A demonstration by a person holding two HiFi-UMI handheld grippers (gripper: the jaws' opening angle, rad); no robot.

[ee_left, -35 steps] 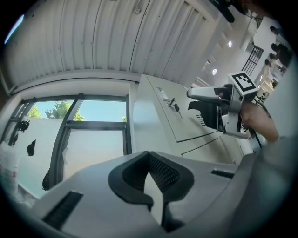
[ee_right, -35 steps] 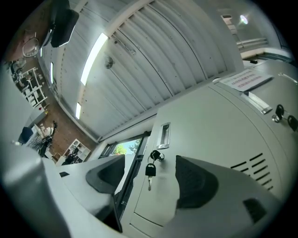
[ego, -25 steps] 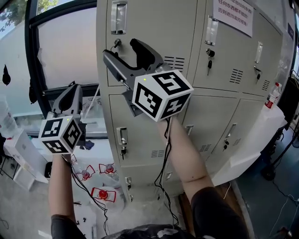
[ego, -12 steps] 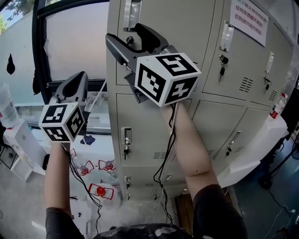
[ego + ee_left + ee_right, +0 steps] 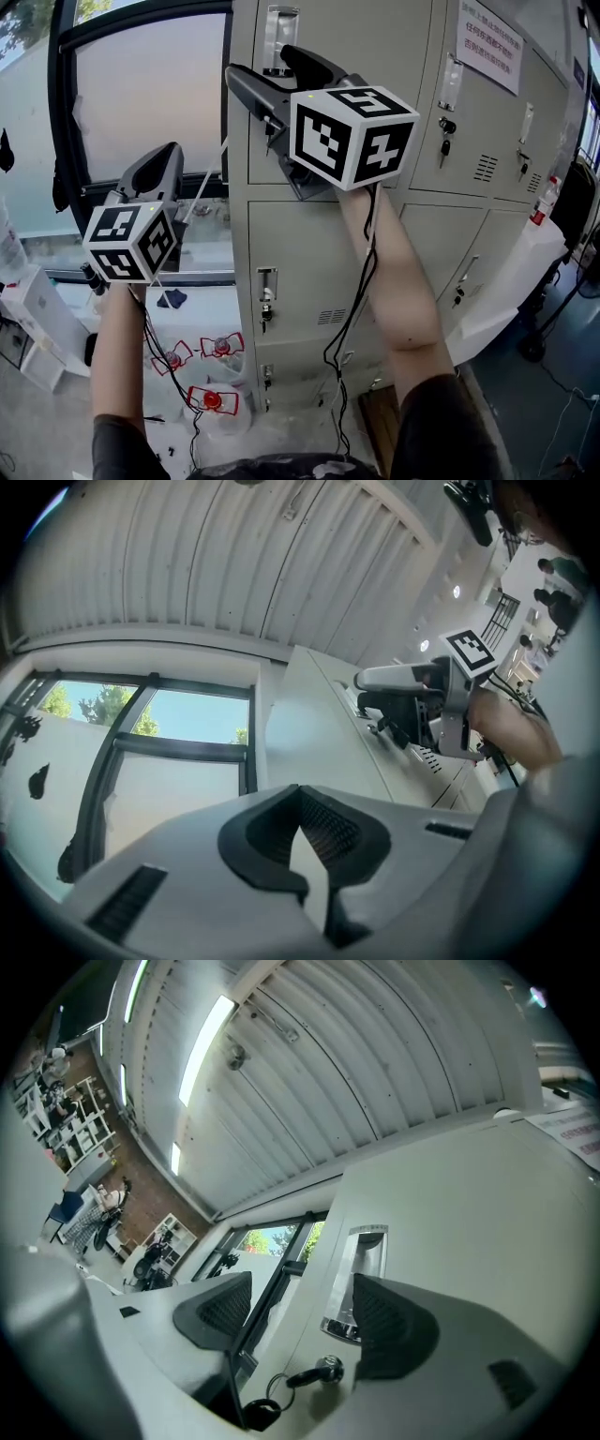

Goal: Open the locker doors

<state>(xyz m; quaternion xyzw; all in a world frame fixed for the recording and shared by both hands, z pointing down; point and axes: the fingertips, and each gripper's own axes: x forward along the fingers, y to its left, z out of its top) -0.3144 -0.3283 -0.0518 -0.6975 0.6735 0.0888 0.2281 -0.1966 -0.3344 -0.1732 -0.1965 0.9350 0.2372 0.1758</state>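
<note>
The right gripper (image 5: 277,75) has been raised closer to the upper-left locker door (image 5: 375,47), with jaws spread and empty near its key (image 5: 309,1375). The left gripper (image 5: 164,161) is kept clenched and empty, left of the lockers.

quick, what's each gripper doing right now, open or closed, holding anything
Left gripper: shut, holding nothing.
Right gripper: open, empty; the locker key sits ahead of its jaws, not gripped.
</note>
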